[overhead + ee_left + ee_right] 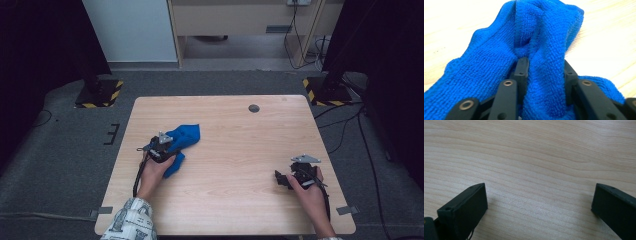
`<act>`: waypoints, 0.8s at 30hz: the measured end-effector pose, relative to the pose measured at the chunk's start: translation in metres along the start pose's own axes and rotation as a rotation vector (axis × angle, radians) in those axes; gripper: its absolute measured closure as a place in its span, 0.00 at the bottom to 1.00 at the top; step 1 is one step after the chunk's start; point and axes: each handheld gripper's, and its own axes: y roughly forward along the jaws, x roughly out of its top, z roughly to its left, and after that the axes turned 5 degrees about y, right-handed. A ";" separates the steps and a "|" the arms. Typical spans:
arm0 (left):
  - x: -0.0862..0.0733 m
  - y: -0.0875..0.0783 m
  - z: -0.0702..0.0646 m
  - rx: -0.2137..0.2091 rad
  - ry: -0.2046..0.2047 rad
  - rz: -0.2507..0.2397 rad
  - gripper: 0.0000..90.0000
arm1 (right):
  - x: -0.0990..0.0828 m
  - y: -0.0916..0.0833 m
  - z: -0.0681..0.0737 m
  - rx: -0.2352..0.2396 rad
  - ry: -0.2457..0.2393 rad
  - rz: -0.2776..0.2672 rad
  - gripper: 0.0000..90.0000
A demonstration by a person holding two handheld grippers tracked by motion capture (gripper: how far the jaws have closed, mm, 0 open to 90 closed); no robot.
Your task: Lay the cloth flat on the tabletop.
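Crumpled blue cloth (184, 138) on table's left

High view looks down over the table (235, 165); both tongs views sit close above it.

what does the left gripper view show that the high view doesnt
Left gripper view: the terry weave of the blue cloth and a fold of it pinched between the left claw's black jaws. High view: the whole table, the right claw apart from the cloth over bare wood, and both hands. Both views show the blue cloth on light wood at the left claw.
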 end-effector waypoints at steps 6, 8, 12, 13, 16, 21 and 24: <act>0.001 -0.004 0.000 -0.004 -0.003 -0.004 0.78 | 0.000 0.000 0.000 0.001 -0.001 0.000 0.01; 0.001 -0.006 0.001 -0.009 -0.013 -0.014 0.78 | 0.000 0.000 0.000 0.001 -0.001 0.000 0.01; 0.004 -0.014 0.003 -0.023 -0.043 -0.058 0.78 | 0.000 0.000 0.000 0.001 -0.001 0.000 0.01; 0.007 -0.019 0.004 -0.024 -0.056 -0.083 0.79 | 0.000 0.000 0.000 0.001 -0.001 0.000 0.01; 0.011 -0.025 0.004 -0.023 -0.049 -0.106 0.79 | 0.000 0.000 0.000 0.001 -0.001 0.000 0.01; 0.018 -0.032 0.003 -0.036 -0.031 -0.129 0.79 | 0.000 0.000 0.000 0.001 -0.001 0.000 0.01; 0.025 -0.038 0.003 -0.041 -0.027 -0.152 0.79 | 0.000 0.000 0.000 0.001 -0.003 0.000 0.00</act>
